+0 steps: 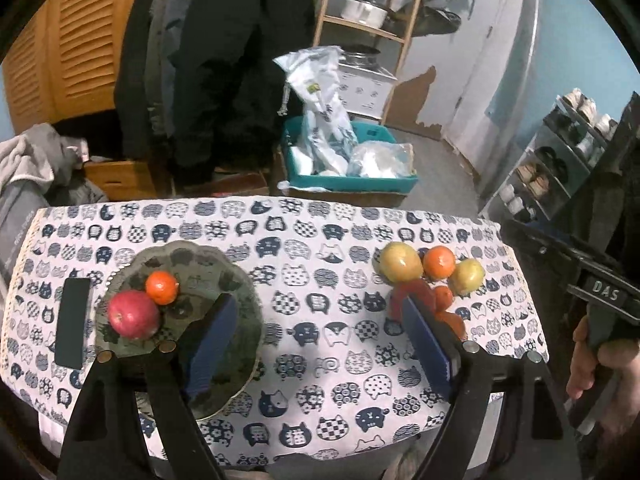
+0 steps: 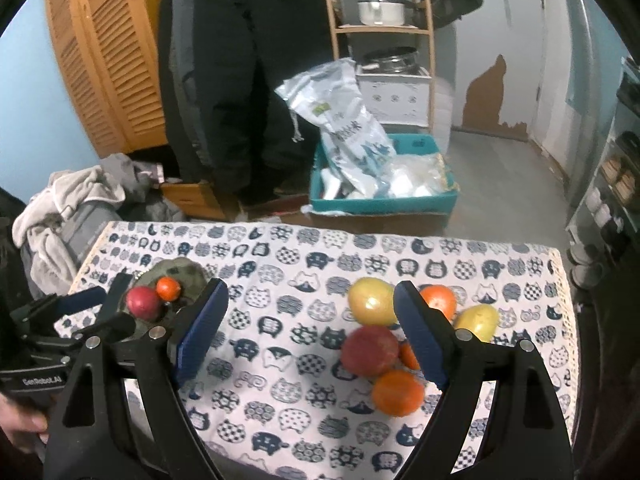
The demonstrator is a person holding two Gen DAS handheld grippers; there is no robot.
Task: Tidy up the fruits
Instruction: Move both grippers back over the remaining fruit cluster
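A grey-green scalloped plate (image 1: 200, 256) on the left of the cat-print tablecloth (image 1: 304, 280) holds a red apple (image 1: 134, 314) and a small orange (image 1: 161, 288). On the right lies a loose pile: a yellow apple (image 2: 370, 300), an orange (image 2: 440, 300), a yellow-green apple (image 2: 478, 322), a red apple (image 2: 370, 350) and a big orange (image 2: 398, 392). My left gripper (image 1: 320, 344) is open and empty, its left finger over the plate. My right gripper (image 2: 310, 336) is open and empty too, its right finger in front of the pile.
A flat black slab (image 1: 72, 320) lies left of the plate. Beyond the table's far edge stand a teal bin (image 2: 384, 200) of plastic bags, a wooden shelf (image 2: 384, 28) with pots, dark hanging coats and a heap of clothes (image 2: 64, 208). A hand (image 1: 588, 364) grips the right tool.
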